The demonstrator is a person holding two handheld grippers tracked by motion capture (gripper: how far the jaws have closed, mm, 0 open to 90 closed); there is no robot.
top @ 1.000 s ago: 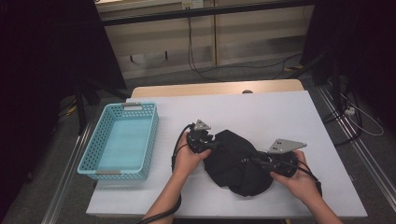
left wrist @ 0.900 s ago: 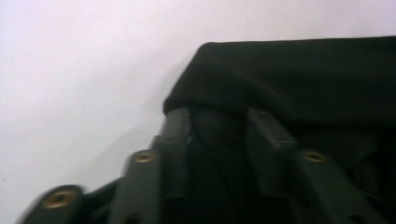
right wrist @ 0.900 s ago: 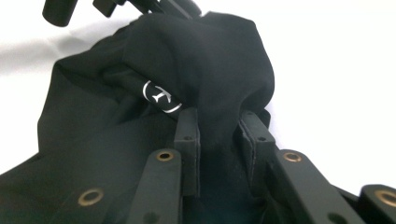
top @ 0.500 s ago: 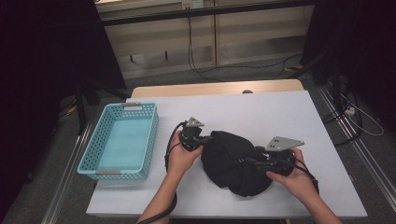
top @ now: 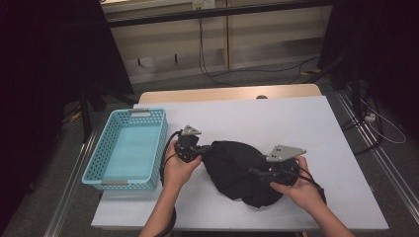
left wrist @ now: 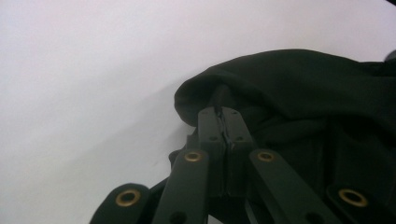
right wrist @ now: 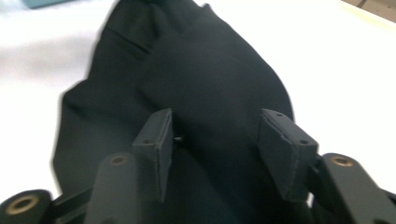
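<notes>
Left gripper view has my left gripper (left wrist: 225, 116) pinched on the black cloth's (left wrist: 303, 93) limp edge, right gripper (right wrist: 219, 144) wide open over soft folds, so I'd grab a thick fold.

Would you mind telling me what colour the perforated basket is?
The basket is light turquoise blue, clearest in the high view.

A white-topped table (top: 276, 118) w/ a wooden strip along its far edge is being used as the work surface. A light-blue perforated basket (top: 100, 160) is being carried at its left edge, no contents visible. A crumpled black garment (top: 237, 170) is being supported near the front-centre, apart from the basket.
</notes>
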